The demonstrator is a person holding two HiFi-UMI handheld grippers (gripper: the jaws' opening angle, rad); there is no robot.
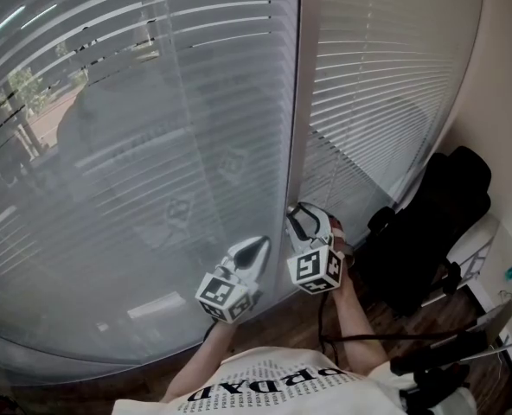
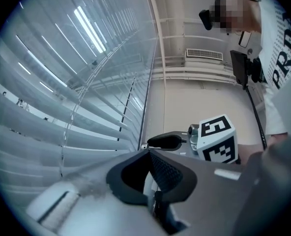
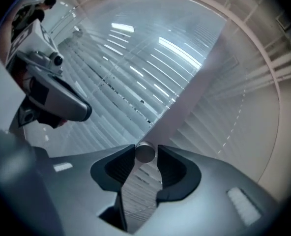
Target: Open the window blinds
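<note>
wand tip [image 3: 145, 153] inside right gripper [image 3: 146, 150], seemingly loose, unseen in head view

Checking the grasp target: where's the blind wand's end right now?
Right gripper view, low centre: the wand end sits between the jaws of the right gripper, in front of the window post.

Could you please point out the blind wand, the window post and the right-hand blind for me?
blind wand [image 3: 145, 153], right gripper view, on its round end face.
window post [image 1: 296, 102], head view, on its front face.
right-hand blind [image 1: 386, 85], head view, on a middle slat.
</note>
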